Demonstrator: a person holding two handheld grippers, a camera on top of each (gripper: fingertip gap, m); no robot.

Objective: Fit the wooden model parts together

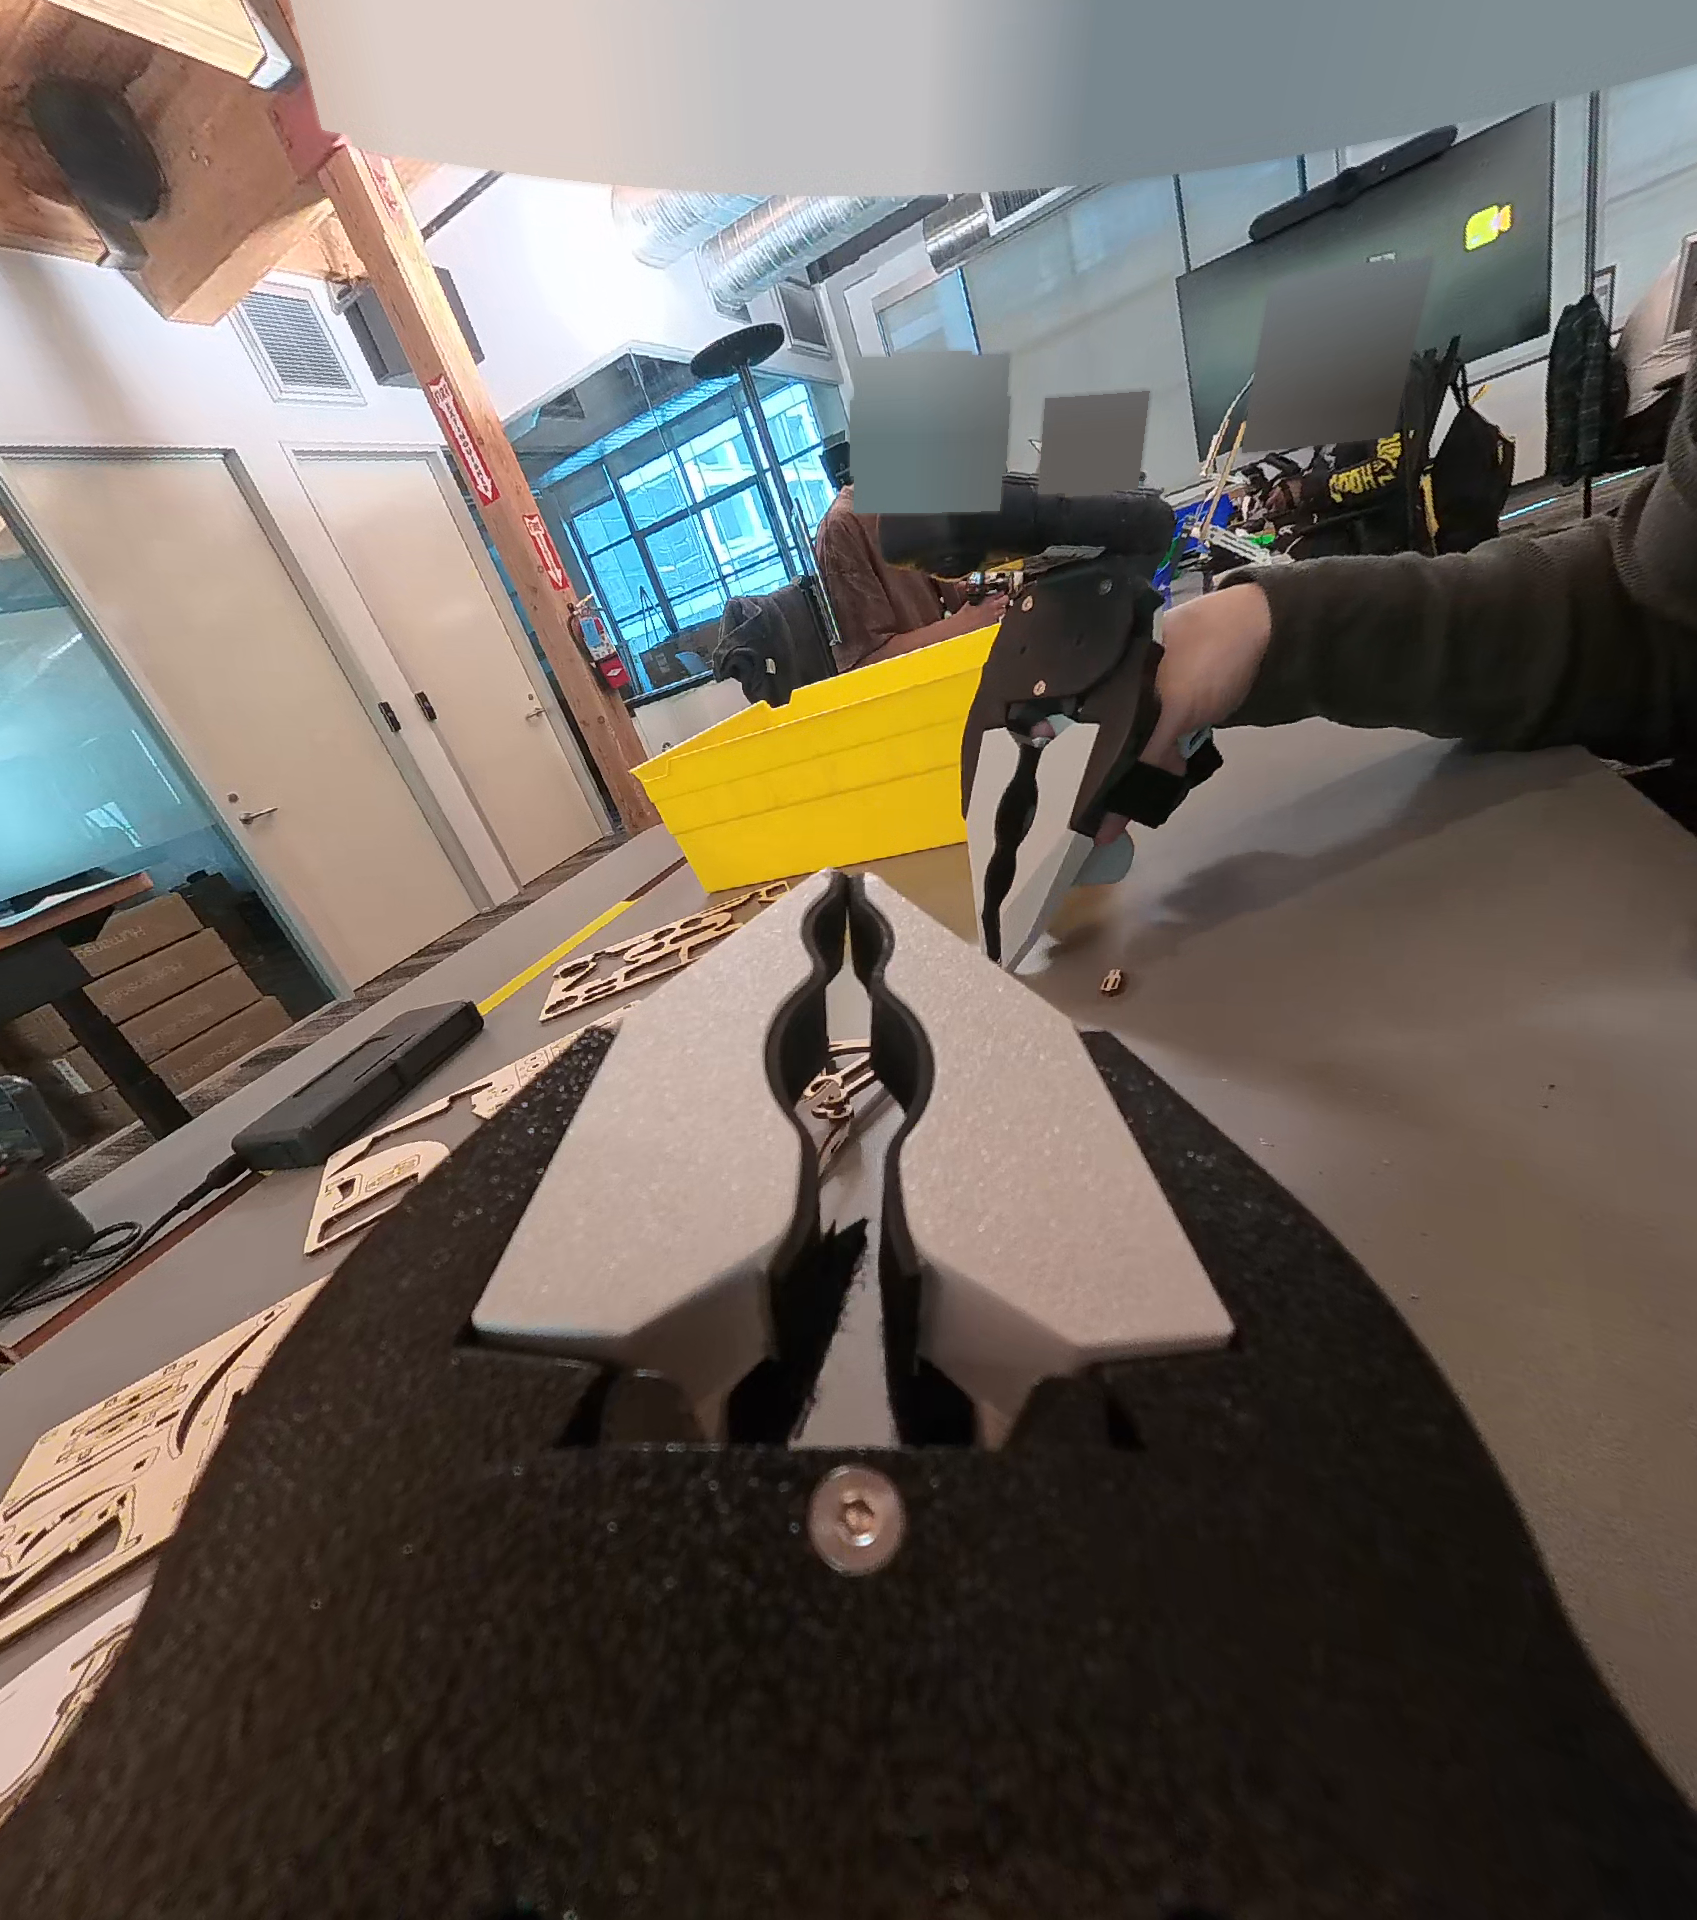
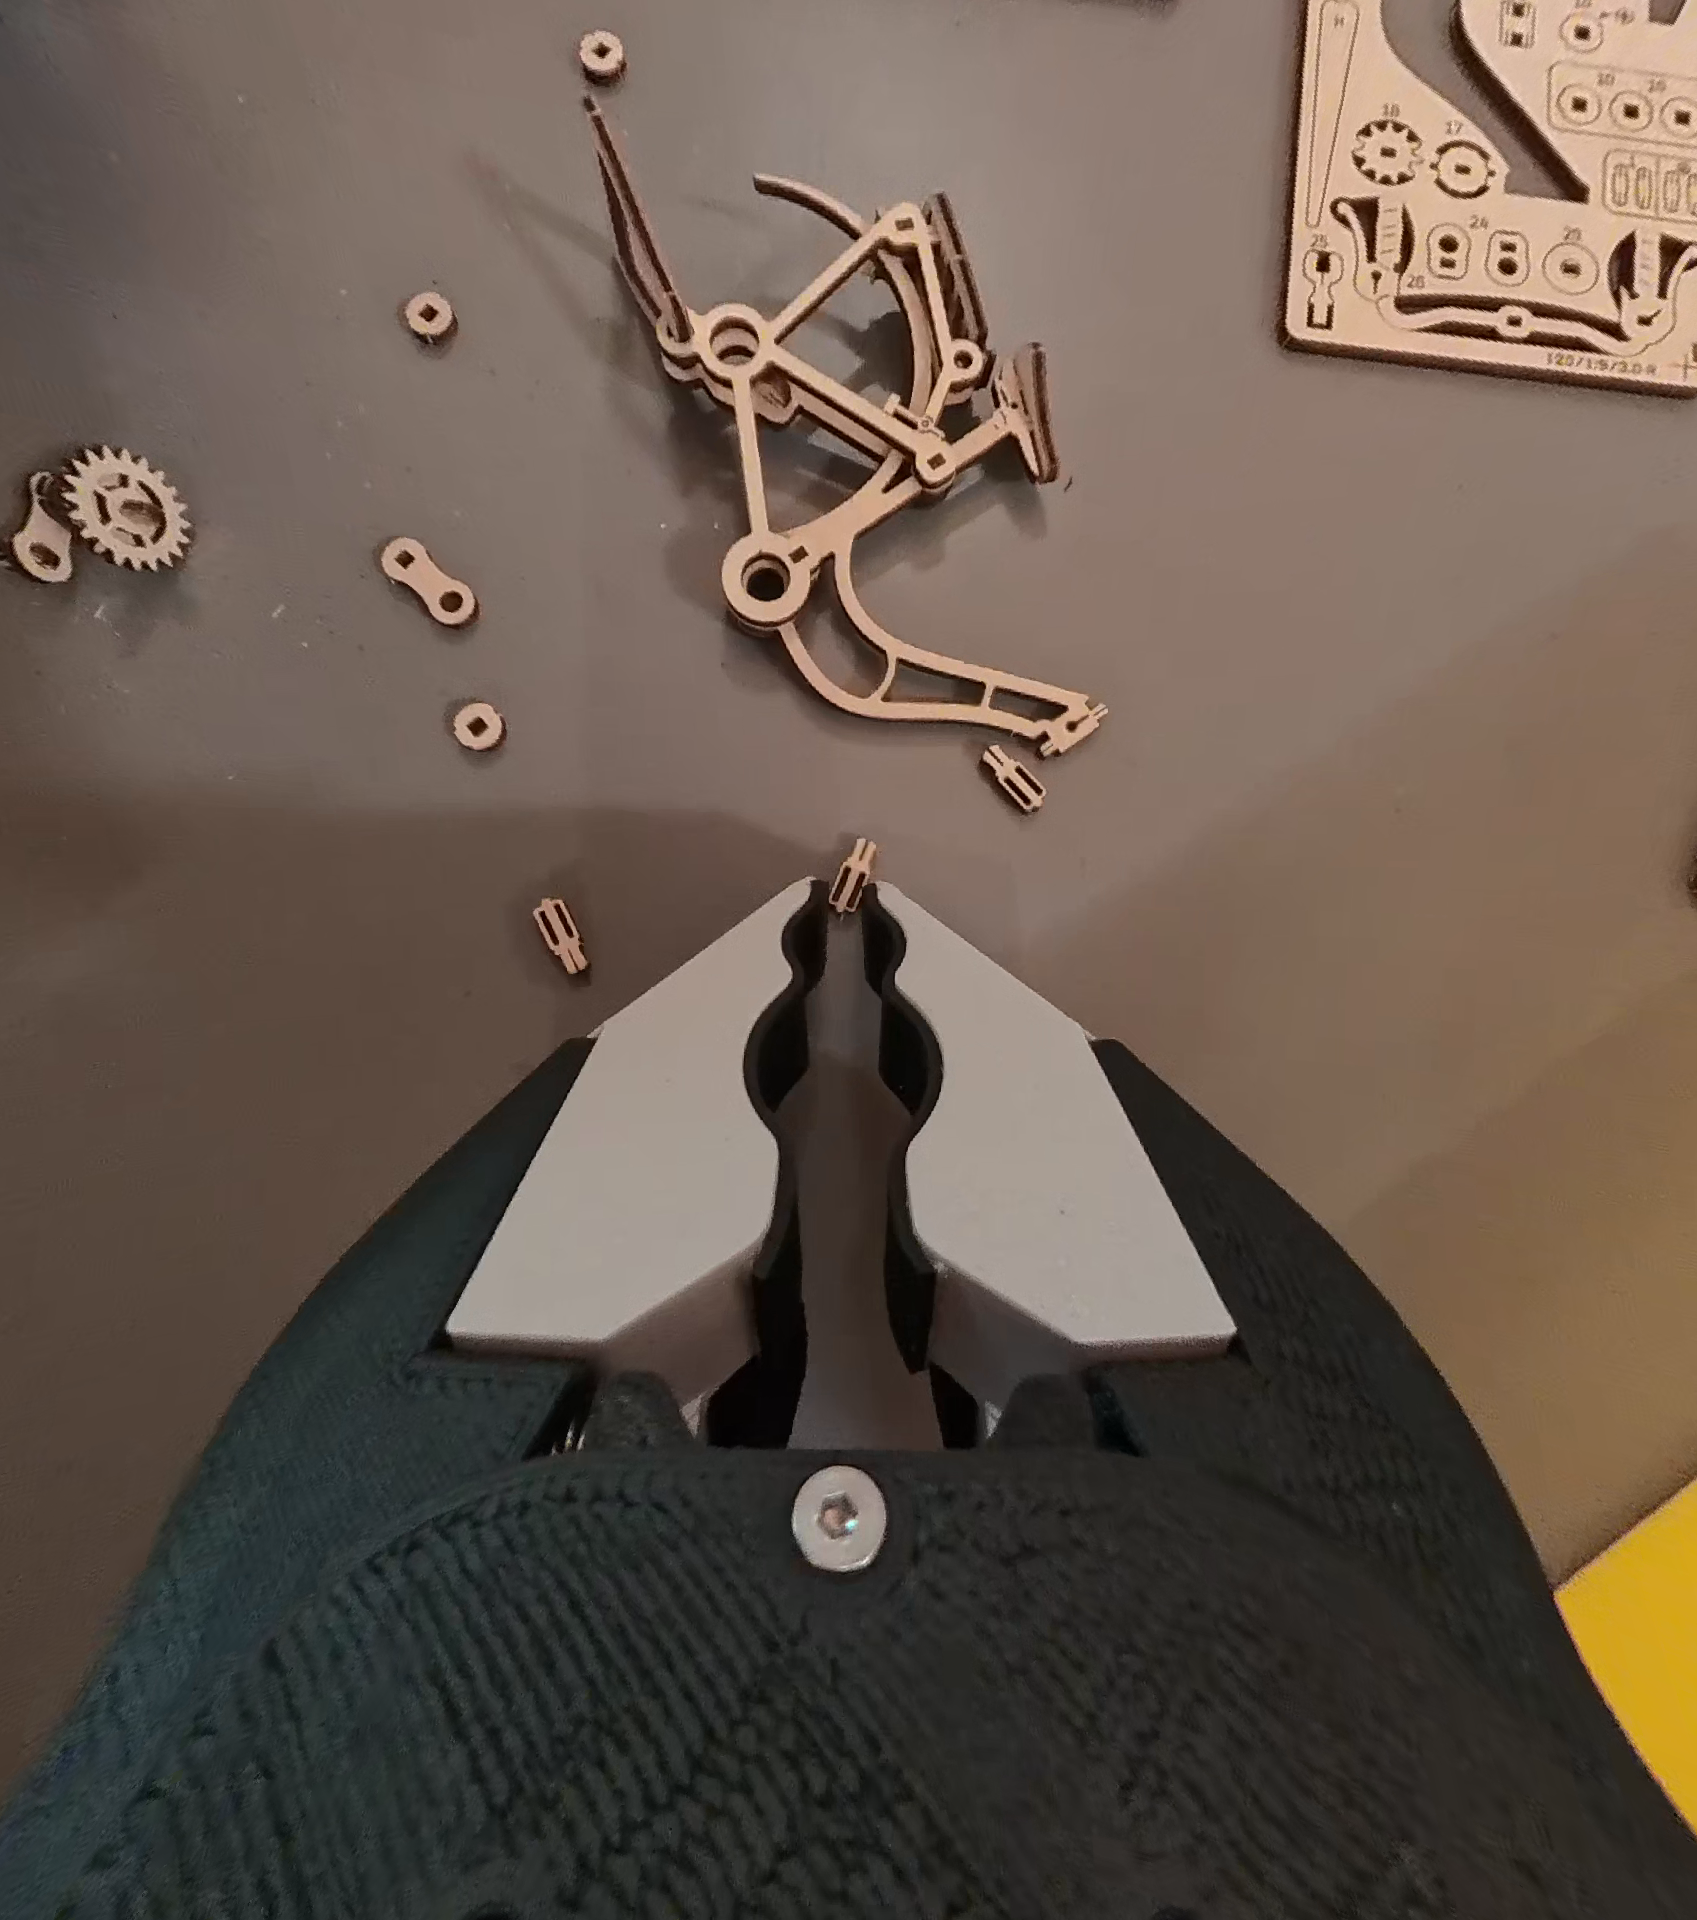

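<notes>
A partly built wooden model frame [image 2: 823, 468] lies flat on the grey table [image 2: 200, 935]. My right gripper [image 2: 846, 902] points down at the table just in front of it, with its tips closed on a small wooden pin [image 2: 854, 871] that stands upright. Two more pins [image 2: 1015, 779] [image 2: 561, 935] lie close by. In the left wrist view the right gripper [image 1: 1015, 958] touches the table with a person's hand on it. My left gripper [image 1: 846, 891] is shut and empty, held above the table. A piece of the model frame [image 1: 833, 1101] shows through its jaws.
A gear [image 2: 127, 509], a link [image 2: 428, 582] and small washers [image 2: 478, 725] lie left of the model. Laser-cut wooden sheets [image 2: 1509, 197] [image 1: 75, 1496] lie around. A yellow bin [image 1: 823, 769] stands behind. A black box [image 1: 366, 1081] sits at the table's left edge. The grippers' ends are close to 20 centimeters from one another.
</notes>
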